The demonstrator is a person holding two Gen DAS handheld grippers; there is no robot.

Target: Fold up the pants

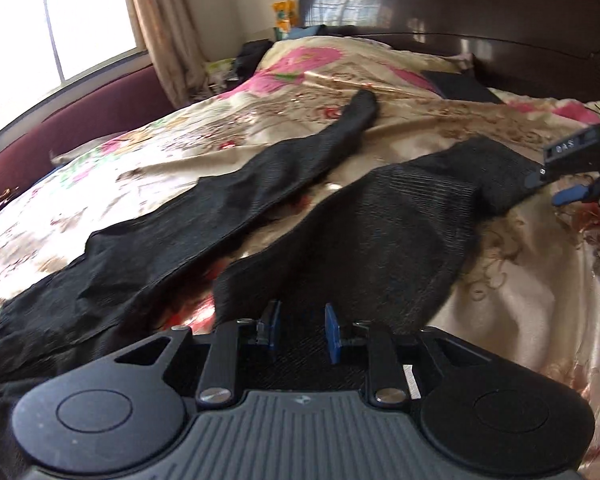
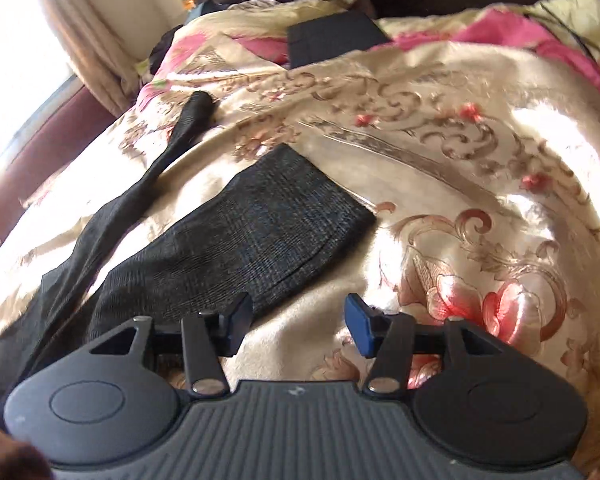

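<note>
Your left gripper [image 1: 300, 330] hangs low over the black pants [image 1: 380, 216], its 2 blue pads [image 1: 332, 338] standing a narrow gap apart with nothing pinched between them; dark knit fabric lies right under and just ahead of the tips. Your right gripper [image 2: 298, 330] has its jaws well apart and empty, the left finger [image 2: 236, 328] at the near edge of the wider pant leg [image 2: 260, 232] and the right pad [image 2: 360, 328] over bare bedspread [image 2: 460, 140].

From the left gripper outward, the pants spread in a V: 1 leg runs away up and to the left, narrowing to a rolled cuff [image 1: 364, 104], and the other runs up and to the right, ending beside your right gripper [image 1: 572, 188], which shows at the right edge of that view. The waist end bunches at the lower left, close to the left gripper's body.

From the right gripper, the wide leg lies straight ahead and slightly left, flat, its square end on the cloth; the thin leg [image 2: 188, 128] stretches farther left. Beyond both, a dark folded item [image 2: 332, 40] rests near the headboard [image 1: 460, 8]. A curtain [image 1: 160, 28] and a bright window [image 1: 52, 20] stand far left.
</note>
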